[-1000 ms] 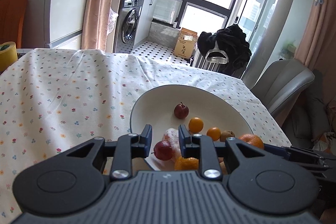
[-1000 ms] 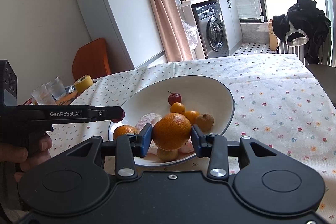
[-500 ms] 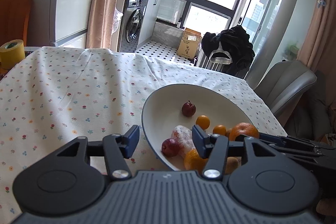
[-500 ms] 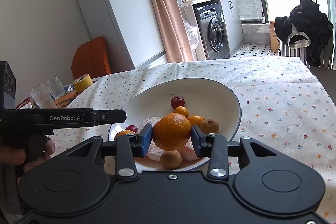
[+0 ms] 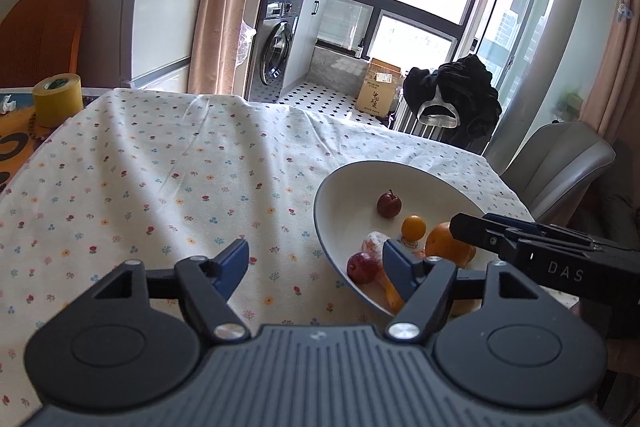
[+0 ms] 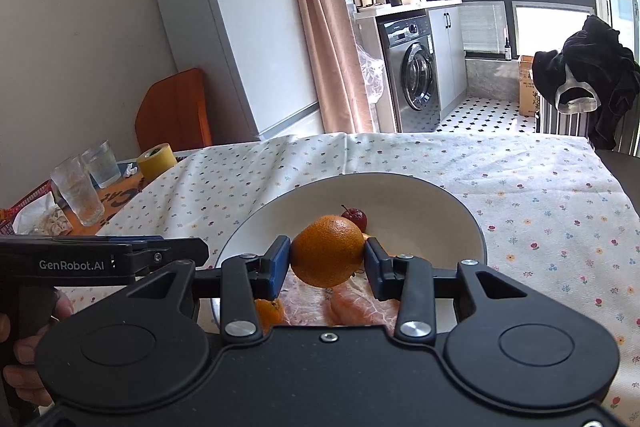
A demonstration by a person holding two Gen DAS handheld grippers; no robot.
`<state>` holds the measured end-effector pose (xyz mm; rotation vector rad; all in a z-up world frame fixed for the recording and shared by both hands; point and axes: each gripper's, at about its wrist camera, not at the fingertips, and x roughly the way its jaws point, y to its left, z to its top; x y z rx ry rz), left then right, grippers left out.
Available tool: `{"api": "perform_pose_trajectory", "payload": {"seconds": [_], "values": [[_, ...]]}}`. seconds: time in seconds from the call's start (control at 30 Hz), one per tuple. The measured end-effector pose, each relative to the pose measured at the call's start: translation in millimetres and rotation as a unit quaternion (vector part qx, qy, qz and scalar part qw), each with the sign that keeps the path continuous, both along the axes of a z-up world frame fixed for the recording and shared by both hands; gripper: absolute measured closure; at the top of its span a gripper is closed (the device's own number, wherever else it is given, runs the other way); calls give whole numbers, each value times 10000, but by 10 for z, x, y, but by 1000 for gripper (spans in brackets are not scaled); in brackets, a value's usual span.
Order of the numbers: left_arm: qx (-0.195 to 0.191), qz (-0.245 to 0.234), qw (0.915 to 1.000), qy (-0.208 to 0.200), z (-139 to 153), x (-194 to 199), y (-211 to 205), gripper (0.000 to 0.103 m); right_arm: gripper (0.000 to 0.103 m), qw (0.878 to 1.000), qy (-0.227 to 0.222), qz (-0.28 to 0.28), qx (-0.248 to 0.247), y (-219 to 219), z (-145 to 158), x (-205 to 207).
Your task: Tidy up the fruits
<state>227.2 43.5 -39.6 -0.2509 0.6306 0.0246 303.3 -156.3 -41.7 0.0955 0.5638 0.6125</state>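
Observation:
A white bowl (image 5: 352,183) (image 6: 420,195) on the flowered tablecloth holds several fruits: a dark red one (image 5: 389,204), a small orange one (image 5: 413,226), a peeled citrus (image 5: 374,241) and another red one (image 5: 362,267). My right gripper (image 6: 326,259) is shut on a large orange (image 6: 327,251) and holds it over the near part of the bowl; the orange also shows in the left wrist view (image 5: 446,247). My left gripper (image 5: 314,263) is open and empty, over the bowl's left rim.
A yellow tape roll (image 5: 58,99) (image 6: 157,161) and two glasses (image 6: 86,183) stand at the table's far left. A grey chair (image 5: 556,163) stands beyond the right table edge. A chair draped with black clothes (image 6: 584,83) is behind the table.
My left gripper has opened wide and drawn back to the left, leaving a red fruit in the bowl. My right gripper has moved over the bowl with the orange.

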Motion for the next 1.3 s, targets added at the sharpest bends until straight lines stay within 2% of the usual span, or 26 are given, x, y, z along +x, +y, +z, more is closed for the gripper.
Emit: {"api": "perform_pose_trajectory", "payload": {"seconds": [0.13,0.37,0.83,0.97,1.1,1.3], "values": [[30,67,10000,31,6,-80,20,25,47,9999,-109,-44,0,-18,5,-14],[100,110,9999,10,60,-235,3,18,47,9999,98,-80,91,-76,-28,-85],[247,230,9992,-200,214,-633,-120,9,43,9999,68,-31,154,-210,78,-463],[227,207,9993,-212,208,-746,-169,7,35,9999,-26,-1,155,-250,124,-601],[239,132,9995,-166,220,-865,-212,6,32,9999,-54,-10,125,-297,151,-723],[330,101,9992,-207,285,-1070,-275,4,18,9998,-107,-77,146,-374,206,-921]]}}
